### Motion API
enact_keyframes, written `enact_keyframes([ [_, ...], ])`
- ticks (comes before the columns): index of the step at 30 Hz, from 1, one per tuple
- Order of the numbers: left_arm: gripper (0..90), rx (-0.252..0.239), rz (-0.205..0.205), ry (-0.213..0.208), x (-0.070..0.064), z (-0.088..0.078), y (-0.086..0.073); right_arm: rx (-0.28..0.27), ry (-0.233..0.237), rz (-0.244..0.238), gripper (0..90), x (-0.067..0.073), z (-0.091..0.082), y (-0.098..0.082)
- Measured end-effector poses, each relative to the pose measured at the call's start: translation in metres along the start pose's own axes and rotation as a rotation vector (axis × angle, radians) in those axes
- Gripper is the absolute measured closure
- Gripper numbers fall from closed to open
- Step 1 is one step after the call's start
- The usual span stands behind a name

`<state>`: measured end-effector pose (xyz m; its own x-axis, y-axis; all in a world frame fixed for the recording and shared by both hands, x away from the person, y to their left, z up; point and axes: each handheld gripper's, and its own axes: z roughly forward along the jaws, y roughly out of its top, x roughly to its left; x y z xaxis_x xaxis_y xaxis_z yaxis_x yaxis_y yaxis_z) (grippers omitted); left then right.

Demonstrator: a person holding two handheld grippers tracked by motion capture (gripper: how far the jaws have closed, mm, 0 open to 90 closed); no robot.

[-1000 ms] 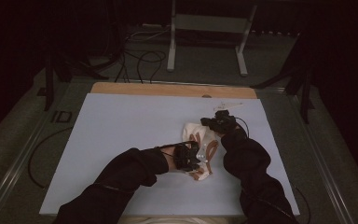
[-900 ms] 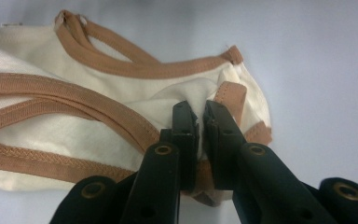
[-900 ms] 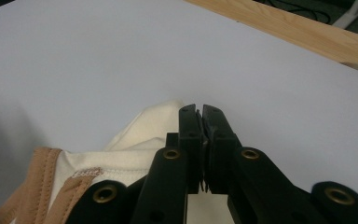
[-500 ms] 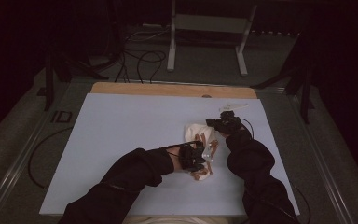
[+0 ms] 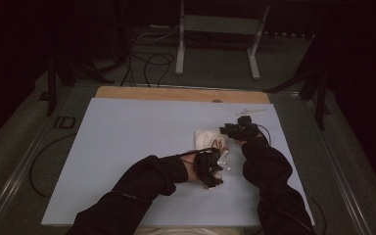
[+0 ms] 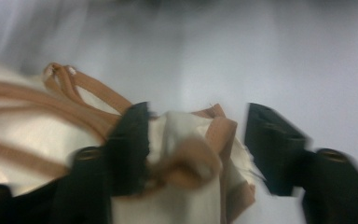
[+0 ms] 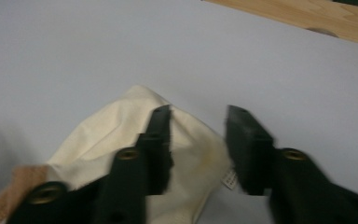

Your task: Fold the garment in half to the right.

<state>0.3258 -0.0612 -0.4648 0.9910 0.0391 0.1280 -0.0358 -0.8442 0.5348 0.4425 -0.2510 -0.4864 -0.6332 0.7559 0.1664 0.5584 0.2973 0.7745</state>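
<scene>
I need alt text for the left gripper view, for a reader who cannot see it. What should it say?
A cream cloth bag with tan straps lies bunched on a pale table, seen close up and blurred. The left hand-held gripper has just been opening: one black jaw lies against the cloth, the other stands clear of it.

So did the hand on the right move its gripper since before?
Yes. In the high view the right gripper has slid a little toward the table's right edge, away from the cream bag. Its jaws have just been opening, clear of the bag.
</scene>
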Motion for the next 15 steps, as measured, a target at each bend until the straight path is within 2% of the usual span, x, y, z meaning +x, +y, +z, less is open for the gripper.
enact_keyframes([
  [2,27.7,-0.018,-0.029,-0.004,0.001,-0.007,-0.002,0.003,-0.002,0.005,48.0,-0.001,-0.001,0.0],
  [5,14.5,-0.042,-0.045,-0.023,0.005,-0.017,-0.007,0.007,-0.005,0.007,41.1,-0.001,-0.004,0.003],
  [6,13.3,-0.055,-0.062,-0.015,0.005,-0.02,-0.008,0.007,-0.011,0.007,40.8,0.0,-0.005,0.004],
  [7,9.4,-0.055,-0.062,-0.015,0.005,-0.02,-0.008,0.007,-0.011,0.007,40.8,0.0,-0.005,0.004],
  [8,9.4,-0.071,-0.075,-0.01,0.006,-0.027,-0.011,0.007,-0.009,0.006,40.2,0.0,-0.006,0.005],
  [9,2.7,-0.078,-0.083,-0.009,0.007,-0.03,-0.013,0.007,-0.014,-0.002,39.2,0.002,-0.009,0.007],
  [15,0.2,-0.114,-0.135,-0.011,0.008,-0.045,-0.03,0.015,-0.014,-0.014,38.5,0.006,-0.015,0.01],
])
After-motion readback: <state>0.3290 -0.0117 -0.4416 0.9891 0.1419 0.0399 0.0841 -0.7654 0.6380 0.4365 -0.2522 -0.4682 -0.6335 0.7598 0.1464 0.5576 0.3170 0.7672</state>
